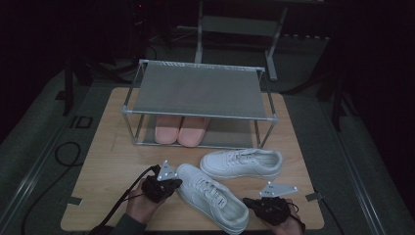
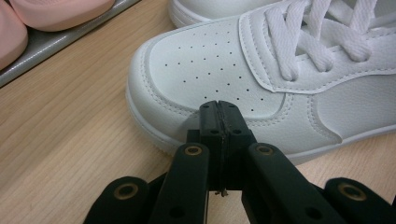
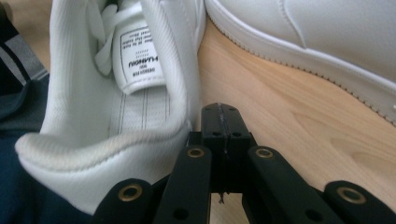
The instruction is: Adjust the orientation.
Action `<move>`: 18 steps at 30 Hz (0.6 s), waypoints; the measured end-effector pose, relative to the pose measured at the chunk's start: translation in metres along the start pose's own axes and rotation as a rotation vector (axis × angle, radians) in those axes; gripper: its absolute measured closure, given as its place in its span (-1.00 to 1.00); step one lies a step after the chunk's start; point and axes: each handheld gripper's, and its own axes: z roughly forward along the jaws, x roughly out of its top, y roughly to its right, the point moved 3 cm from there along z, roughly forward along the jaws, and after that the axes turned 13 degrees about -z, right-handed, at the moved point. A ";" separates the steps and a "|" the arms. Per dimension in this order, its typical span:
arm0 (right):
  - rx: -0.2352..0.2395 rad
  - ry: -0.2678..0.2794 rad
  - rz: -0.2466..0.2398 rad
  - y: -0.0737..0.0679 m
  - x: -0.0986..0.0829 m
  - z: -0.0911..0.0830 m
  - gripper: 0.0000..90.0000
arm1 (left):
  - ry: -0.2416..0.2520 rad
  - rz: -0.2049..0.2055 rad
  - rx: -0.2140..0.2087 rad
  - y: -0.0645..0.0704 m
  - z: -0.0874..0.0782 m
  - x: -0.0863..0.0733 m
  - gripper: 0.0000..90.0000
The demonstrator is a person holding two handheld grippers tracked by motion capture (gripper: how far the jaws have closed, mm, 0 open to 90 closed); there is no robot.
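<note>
Two white lace-up sneakers lie on the wooden table (image 1: pixel 107 161). The near sneaker (image 1: pixel 210 196) lies diagonally, toe to the left, and the far sneaker (image 1: pixel 242 163) lies sideways behind it. My left gripper (image 1: pixel 176 182) is shut with nothing in it, and its tips (image 2: pixel 219 109) rest against the near sneaker's toe (image 2: pixel 205 65). My right gripper (image 1: pixel 248 201) is also shut and holds nothing. Its tips (image 3: pixel 219 114) sit just beside the outer wall of the near sneaker's heel (image 3: pixel 112 154), with the far sneaker's sole edge (image 3: pixel 327 51) up to the right.
A metal shoe rack (image 1: pixel 195 90) with grey shelves stands at the back of the table. A pair of pink slippers (image 1: pixel 178 129) sits on its lower shelf (image 2: pixel 51 44). Bare wood lies left of the sneakers. Cables trail off the table's left side.
</note>
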 end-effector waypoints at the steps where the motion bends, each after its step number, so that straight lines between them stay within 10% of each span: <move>1: 0.001 0.003 0.006 0.001 0.000 0.000 1.00 | 0.000 -0.001 -0.001 0.000 0.000 0.000 1.00; 18: -0.301 0.014 0.130 0.101 -0.017 -0.058 1.00 | 0.045 -0.036 -0.007 -0.012 -0.008 0.012 1.00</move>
